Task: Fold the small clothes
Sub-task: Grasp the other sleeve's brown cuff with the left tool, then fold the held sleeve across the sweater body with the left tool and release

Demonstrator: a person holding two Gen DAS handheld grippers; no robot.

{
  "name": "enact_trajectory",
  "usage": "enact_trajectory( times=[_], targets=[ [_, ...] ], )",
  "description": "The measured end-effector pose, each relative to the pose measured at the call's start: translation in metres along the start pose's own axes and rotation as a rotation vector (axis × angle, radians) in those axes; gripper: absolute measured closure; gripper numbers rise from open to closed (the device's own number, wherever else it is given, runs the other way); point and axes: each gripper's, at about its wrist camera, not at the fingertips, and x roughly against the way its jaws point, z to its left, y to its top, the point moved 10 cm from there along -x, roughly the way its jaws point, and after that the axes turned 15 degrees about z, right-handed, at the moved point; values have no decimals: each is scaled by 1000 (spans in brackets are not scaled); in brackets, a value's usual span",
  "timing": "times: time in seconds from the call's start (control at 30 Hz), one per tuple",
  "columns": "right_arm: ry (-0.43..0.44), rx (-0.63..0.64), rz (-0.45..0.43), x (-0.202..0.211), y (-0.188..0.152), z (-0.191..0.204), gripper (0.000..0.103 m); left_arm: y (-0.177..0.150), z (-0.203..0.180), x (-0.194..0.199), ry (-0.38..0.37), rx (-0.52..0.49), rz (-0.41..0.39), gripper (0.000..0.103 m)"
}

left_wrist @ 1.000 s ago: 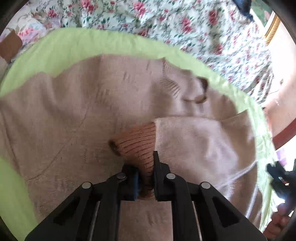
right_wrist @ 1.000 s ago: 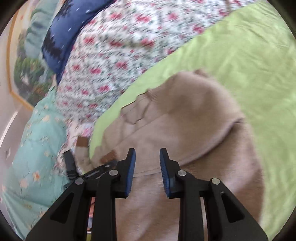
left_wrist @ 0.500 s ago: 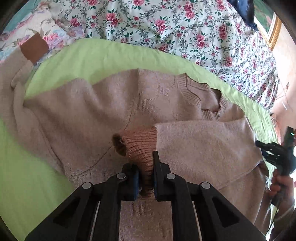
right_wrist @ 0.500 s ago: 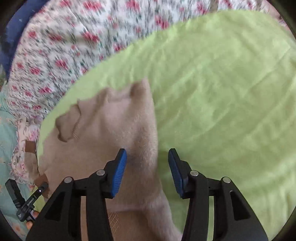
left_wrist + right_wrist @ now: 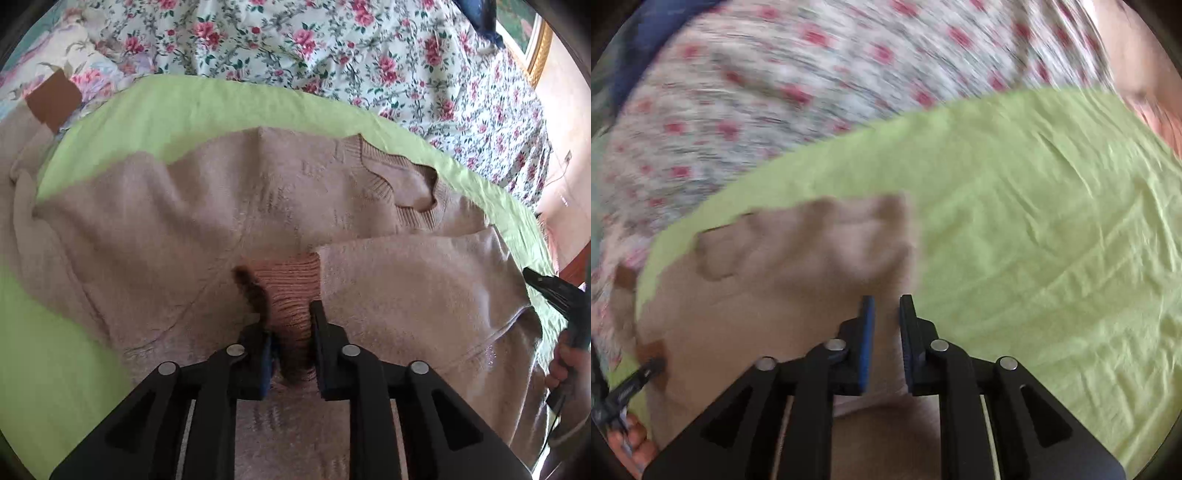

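A beige knitted sweater (image 5: 155, 221) lies spread on a light green sheet (image 5: 221, 107), which covers part of a bed with a floral cover (image 5: 369, 48). In the left wrist view the neckline (image 5: 410, 192) sits toward the far right, and one sleeve (image 5: 417, 280) is folded across the body, running from the right edge to the middle. Its ribbed, darker cuff (image 5: 291, 291) lies between the jaws of the left gripper (image 5: 291, 332). These jaws have just been opening; they stand narrow, with the cuff between them, and the left pad seems apart from the fabric, though whether the right one still presses I cannot tell. The other sleeve trails off the sheet at the far left, ending in a brown cuff (image 5: 53, 99) on the floral cover.

The right gripper (image 5: 554, 291) shows at the right edge of that view, held by a hand (image 5: 567, 365), near the sweater's right side. In the right wrist view, which is blurred, the right gripper (image 5: 886, 332) hovers over the sweater's edge (image 5: 798, 266) where it meets the green sheet (image 5: 1034, 221). Its jaws have just been closing and stand narrow, with sweater fabric seen between them; whether they grip it I cannot tell
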Motion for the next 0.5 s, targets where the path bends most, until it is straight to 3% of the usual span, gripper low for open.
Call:
enact_trajectory(
  times=[0.07,0.1,0.2,0.3,0.43,0.5],
  targets=[
    [90,60,43,-3,-13,26,65,-2,6,1,6,8,8,82],
    [128,74,109,-15,-24,36,64,-4,9,2,13,10,9,82],
    [58,67,205,-42,-46,28,64,-13,24,12,47,17,5,82],
    [114,-4,187,-32,-50,22,64,-23,50,27,64,52,2,82],
    [162,2,159,-9,-59,34,63,-26,92,57,116,106,-40,83],
    [190,18,159,0,-68,44,61,-20,111,71,146,126,-61,75]
  ],
)
